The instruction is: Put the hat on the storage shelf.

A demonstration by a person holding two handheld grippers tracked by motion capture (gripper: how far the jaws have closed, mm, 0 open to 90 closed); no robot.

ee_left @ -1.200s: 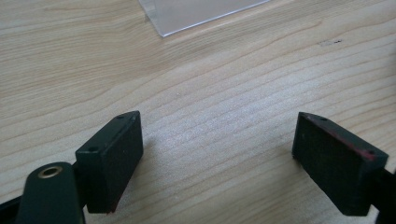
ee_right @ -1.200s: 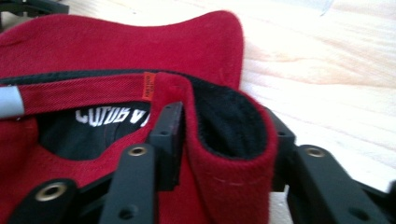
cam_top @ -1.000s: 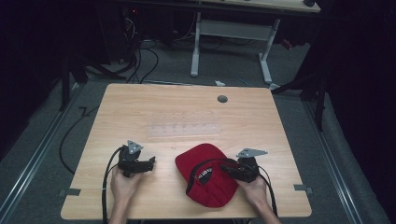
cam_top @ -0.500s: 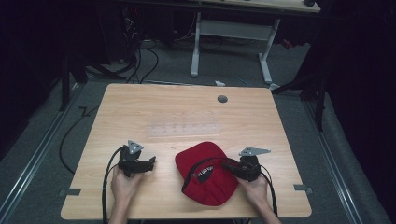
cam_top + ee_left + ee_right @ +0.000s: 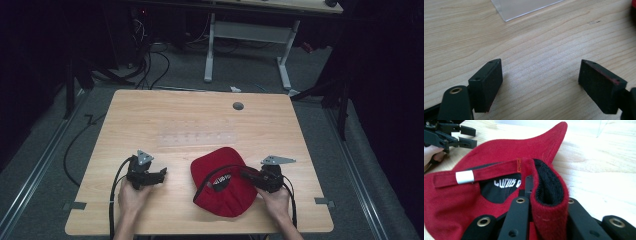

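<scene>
Barely anything's shifted; right black two-jaw gripper [image 5: 251, 176] stays clamped on the red cotton cap's [image 5: 220, 182] rear edge, near the wooden table's [image 5: 190, 120] front. Left gripper [image 5: 159, 174] sits wide open, empty. Looks early on.

One counter [image 5: 150, 120], centre of the frame. One red cap [image 5: 222, 182], lower centre. One clear plastic sheet [image 5: 200, 136], middle of the counter. One round grey grommet [image 5: 238, 106], upper right of the counter. Two tools: the left tool [image 5: 161, 173], lower left, and the right tool [image 5: 246, 174], lower right. Two hands: one [image 5: 132, 195] on each tool, the other [image 5: 274, 199] at lower right.
</scene>
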